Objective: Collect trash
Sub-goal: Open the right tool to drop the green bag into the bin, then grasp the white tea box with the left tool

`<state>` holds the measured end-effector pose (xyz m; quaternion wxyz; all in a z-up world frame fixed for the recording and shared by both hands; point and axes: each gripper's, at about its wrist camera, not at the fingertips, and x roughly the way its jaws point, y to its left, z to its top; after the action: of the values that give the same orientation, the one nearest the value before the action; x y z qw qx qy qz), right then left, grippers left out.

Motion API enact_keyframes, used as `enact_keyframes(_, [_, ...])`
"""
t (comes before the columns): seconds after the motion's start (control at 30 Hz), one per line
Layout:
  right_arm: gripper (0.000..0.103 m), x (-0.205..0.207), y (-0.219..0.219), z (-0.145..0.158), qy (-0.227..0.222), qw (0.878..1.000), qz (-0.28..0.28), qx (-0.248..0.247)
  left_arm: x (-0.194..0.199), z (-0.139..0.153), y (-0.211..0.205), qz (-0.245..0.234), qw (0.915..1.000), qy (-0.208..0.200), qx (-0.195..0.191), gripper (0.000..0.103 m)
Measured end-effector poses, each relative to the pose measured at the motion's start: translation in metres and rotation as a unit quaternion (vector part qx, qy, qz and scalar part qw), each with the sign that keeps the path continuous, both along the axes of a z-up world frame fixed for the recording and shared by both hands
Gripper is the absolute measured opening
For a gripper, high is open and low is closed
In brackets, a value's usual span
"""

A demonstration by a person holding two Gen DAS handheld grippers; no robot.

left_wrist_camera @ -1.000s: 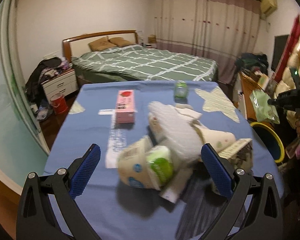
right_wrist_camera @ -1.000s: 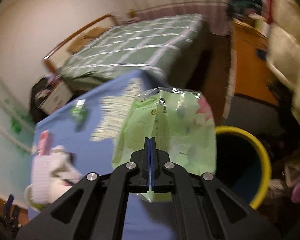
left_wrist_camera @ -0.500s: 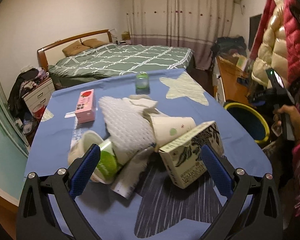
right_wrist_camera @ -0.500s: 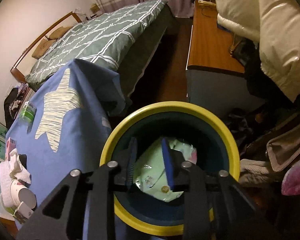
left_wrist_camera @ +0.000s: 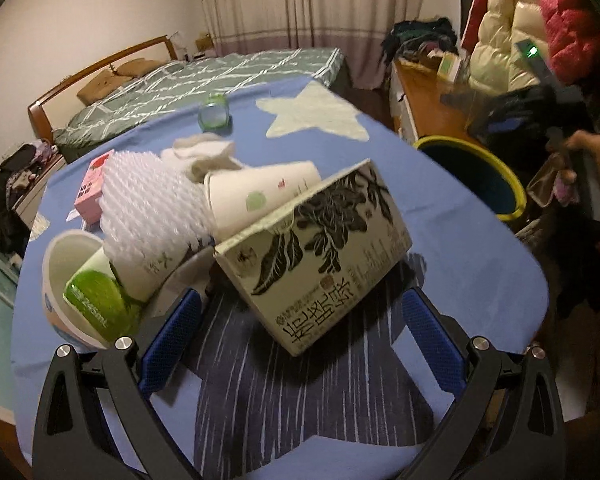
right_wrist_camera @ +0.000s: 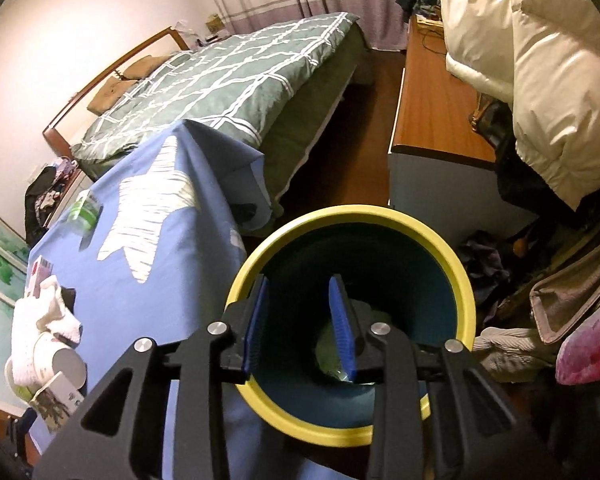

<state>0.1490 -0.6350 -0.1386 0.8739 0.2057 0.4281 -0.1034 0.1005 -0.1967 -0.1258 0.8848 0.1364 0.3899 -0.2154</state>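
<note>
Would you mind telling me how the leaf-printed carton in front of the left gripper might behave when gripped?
The leaf-printed carton looks like thin cardboard, so probably light and crushable. It sits tilted against a paper cup, so it may tip or slide.

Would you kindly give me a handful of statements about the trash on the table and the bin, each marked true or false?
1. The right tool is over the yellow-rimmed bin, with nothing between its opening jaws. True.
2. The left tool is clamped on the leaf-printed carton. False: its jaws stand wide open on either side of the carton, not pressing it.
3. A green wrapper lies inside the bin. True.
4. The white paper cup stands upright. False: it lies on its side.
5. The pink box sits in the bin. False: it is on the blue tablecloth.
</note>
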Motion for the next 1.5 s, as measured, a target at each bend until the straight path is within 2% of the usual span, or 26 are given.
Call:
enact_keyframes(0.07, [0.031, -0.003, 0.002, 0.003, -0.005, 1.0, 0.006, 0.003, -0.001, -0.005, -0.004, 0.006, 0.9999, 0.0, 0.013, 0.099])
enact_keyframes(0.23, [0.032, -0.007, 0.006, 0.005, -0.013, 1.0, 0.017, 0.007, -0.013, -0.009, -0.016, -0.013, 0.9997, 0.012, 0.019, 0.099])
enact_keyframes(0.4, [0.032, -0.009, 0.013, 0.011, -0.022, 0.999, 0.031, 0.01, -0.027, -0.001, -0.028, -0.063, 0.997, 0.035, -0.028, 0.099])
enact_keyframes(0.57, [0.032, -0.01, 0.017, 0.016, -0.029, 0.999, 0.04, 0.008, -0.032, -0.01, -0.058, -0.122, 0.9895, 0.069, -0.036, 0.096])
enact_keyframes(0.77, [0.032, -0.013, 0.017, 0.02, -0.035, 0.998, 0.042, 0.01, -0.018, -0.025, -0.085, -0.128, 0.9895, 0.067, -0.009, 0.095])
enact_keyframes(0.87, [0.032, -0.016, 0.016, 0.022, -0.038, 0.998, 0.04, 0.01, -0.008, -0.029, -0.094, -0.122, 0.9912, 0.052, 0.004, 0.095])
enact_keyframes(1.13, [0.033, -0.02, 0.018, 0.025, -0.042, 0.998, 0.041, 0.01, 0.051, -0.036, -0.093, -0.06, 0.9968, 0.05, 0.014, 0.095])
enact_keyframes(1.23, [0.033, -0.02, 0.02, 0.025, -0.043, 0.998, 0.044, 0.011, 0.068, -0.033, -0.091, -0.039, 0.9979, 0.05, 0.014, 0.095])
enact_keyframes(1.3, [0.033, -0.019, 0.022, 0.025, -0.043, 0.998, 0.048, 0.011, 0.066, -0.027, -0.091, -0.049, 0.9972, 0.056, 0.009, 0.095])
enact_keyframes(1.43, [0.035, -0.017, 0.025, 0.022, -0.041, 0.998, 0.054, 0.013, 0.047, -0.005, -0.083, -0.078, 0.9964, 0.028, 0.018, 0.095])
enact_keyframes(1.5, [0.037, -0.016, 0.026, 0.022, -0.041, 0.998, 0.055, 0.016, 0.047, 0.006, -0.071, -0.075, 0.9967, 0.013, 0.025, 0.097])
